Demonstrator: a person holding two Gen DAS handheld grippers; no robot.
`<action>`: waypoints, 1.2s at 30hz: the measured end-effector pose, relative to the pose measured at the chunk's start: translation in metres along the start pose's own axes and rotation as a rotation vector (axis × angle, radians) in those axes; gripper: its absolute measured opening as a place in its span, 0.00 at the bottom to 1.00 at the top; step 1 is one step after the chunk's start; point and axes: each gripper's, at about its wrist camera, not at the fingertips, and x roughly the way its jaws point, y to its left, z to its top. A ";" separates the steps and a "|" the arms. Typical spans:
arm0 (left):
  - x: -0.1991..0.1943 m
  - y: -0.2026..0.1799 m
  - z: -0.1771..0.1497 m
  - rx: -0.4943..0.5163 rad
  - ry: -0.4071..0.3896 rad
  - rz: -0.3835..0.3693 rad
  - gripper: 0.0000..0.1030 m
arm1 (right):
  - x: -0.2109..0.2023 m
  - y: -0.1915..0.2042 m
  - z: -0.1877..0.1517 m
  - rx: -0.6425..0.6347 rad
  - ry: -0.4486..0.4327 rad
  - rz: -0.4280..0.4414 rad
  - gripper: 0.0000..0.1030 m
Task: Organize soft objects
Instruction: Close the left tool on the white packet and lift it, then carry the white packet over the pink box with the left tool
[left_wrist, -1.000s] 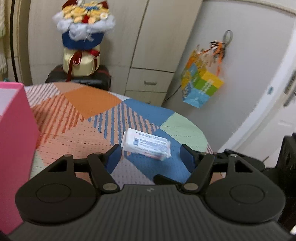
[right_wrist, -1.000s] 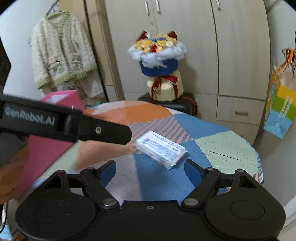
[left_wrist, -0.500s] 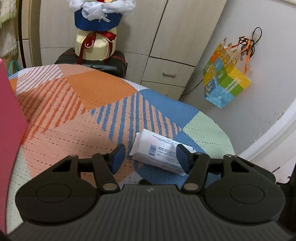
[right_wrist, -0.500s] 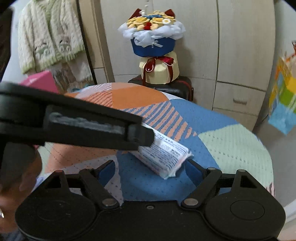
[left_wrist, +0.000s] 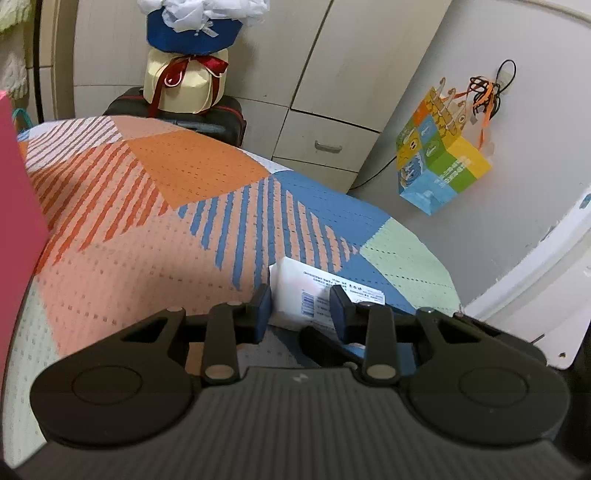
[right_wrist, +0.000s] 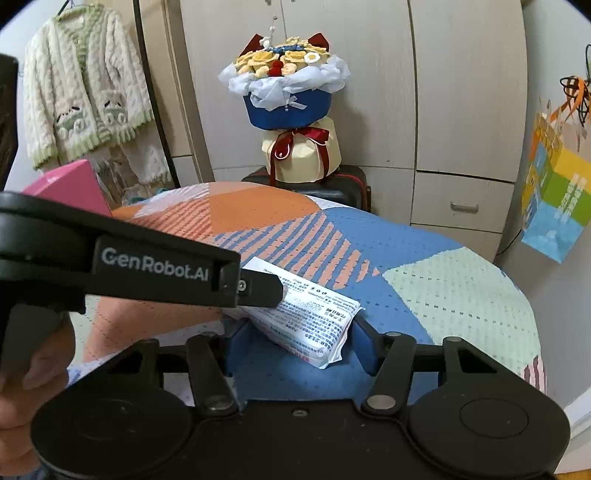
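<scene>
— Lay on the patchwork orange-and-blue tablecloth (right_wrist: 258, 206), that white printed soft plastic pack (right_wrist: 314, 321); near the pink box (right_wrist: 70, 184).
— Left black gripper (left_wrist: 300, 308): narrowed, pads flanking the pack's end; gripped or not, cannot tell. Right black gripper (right_wrist: 295, 341): spread wide around it.

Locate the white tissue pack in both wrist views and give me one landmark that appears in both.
Left wrist: the tissue pack lies low and centre, between the left gripper's blue pads.
Right wrist: the pack is centre, slightly low, between the right gripper's open fingers, with the left gripper reaching over its left end.
Shared landmark: the bouquet on the suitcase behind the table.
</scene>
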 end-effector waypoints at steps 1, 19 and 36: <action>-0.003 0.000 -0.002 -0.017 0.011 -0.005 0.35 | -0.003 0.002 -0.001 -0.005 -0.002 -0.001 0.61; -0.099 -0.017 -0.056 0.087 0.064 -0.119 0.41 | -0.091 0.047 -0.041 0.027 -0.017 -0.019 0.76; -0.199 -0.005 -0.115 0.207 0.105 -0.182 0.41 | -0.176 0.121 -0.084 0.042 -0.025 -0.039 0.80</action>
